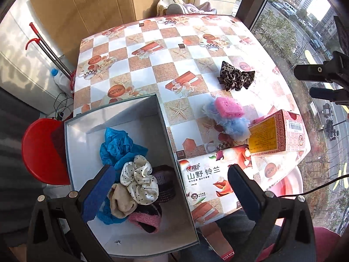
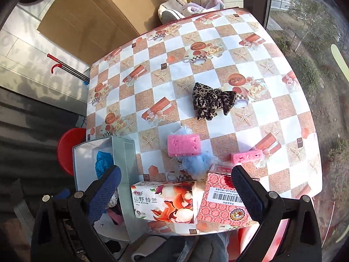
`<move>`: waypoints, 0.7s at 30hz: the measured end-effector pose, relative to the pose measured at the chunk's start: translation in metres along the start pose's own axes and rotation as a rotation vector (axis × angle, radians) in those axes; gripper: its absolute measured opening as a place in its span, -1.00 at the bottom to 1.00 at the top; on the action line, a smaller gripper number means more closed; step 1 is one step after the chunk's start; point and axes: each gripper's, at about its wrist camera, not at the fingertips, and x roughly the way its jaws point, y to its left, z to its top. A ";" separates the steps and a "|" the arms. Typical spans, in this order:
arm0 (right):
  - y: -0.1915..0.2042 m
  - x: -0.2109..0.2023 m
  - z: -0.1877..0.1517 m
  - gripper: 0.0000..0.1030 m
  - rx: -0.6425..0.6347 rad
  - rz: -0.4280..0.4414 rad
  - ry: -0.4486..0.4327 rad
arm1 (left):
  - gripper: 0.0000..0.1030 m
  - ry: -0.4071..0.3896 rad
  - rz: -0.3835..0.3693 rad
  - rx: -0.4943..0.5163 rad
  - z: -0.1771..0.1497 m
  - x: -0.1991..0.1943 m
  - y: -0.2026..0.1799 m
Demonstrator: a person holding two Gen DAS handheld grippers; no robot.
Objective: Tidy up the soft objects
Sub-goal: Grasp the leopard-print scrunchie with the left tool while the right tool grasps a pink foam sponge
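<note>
Both pairs of fingers stand apart, gripping nothing: the left gripper (image 1: 170,187) hangs over the grey box (image 1: 172,150) at the tabletop's (image 2: 218,69) near-left corner, the right gripper (image 2: 176,187) over the near edge. A leopard scrunchie (image 2: 212,103) lies mid-tabletop; a pink sponge (image 2: 183,145) rests on blue fluff (image 2: 196,163) nearer.

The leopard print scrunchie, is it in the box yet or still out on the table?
Out. The leopard print scrunchie lies on the checkered tablecloth, well apart from the grey box.
</note>
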 end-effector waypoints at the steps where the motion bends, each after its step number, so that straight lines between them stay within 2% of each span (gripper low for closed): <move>1: -0.017 -0.002 0.003 0.97 0.031 -0.011 -0.004 | 1.00 0.010 0.012 0.035 0.008 0.008 -0.011; 4: -0.063 -0.004 0.008 0.97 0.119 -0.039 0.003 | 1.00 0.060 0.052 0.130 0.033 0.040 -0.044; 6: -0.089 -0.001 0.006 0.97 0.168 -0.050 0.017 | 1.00 0.107 0.048 0.164 0.049 0.065 -0.060; 11: -0.143 0.014 -0.001 0.97 0.246 -0.068 0.077 | 1.00 0.223 0.009 0.192 0.078 0.122 -0.089; 15: -0.178 0.040 -0.008 0.97 0.321 -0.029 0.156 | 1.00 0.288 0.048 0.221 0.088 0.157 -0.101; 17: -0.189 0.058 -0.009 0.97 0.355 0.001 0.197 | 1.00 0.304 0.068 0.225 0.094 0.167 -0.103; 21: -0.198 0.097 -0.004 0.97 0.398 0.076 0.284 | 1.00 0.270 0.097 0.210 0.116 0.170 -0.103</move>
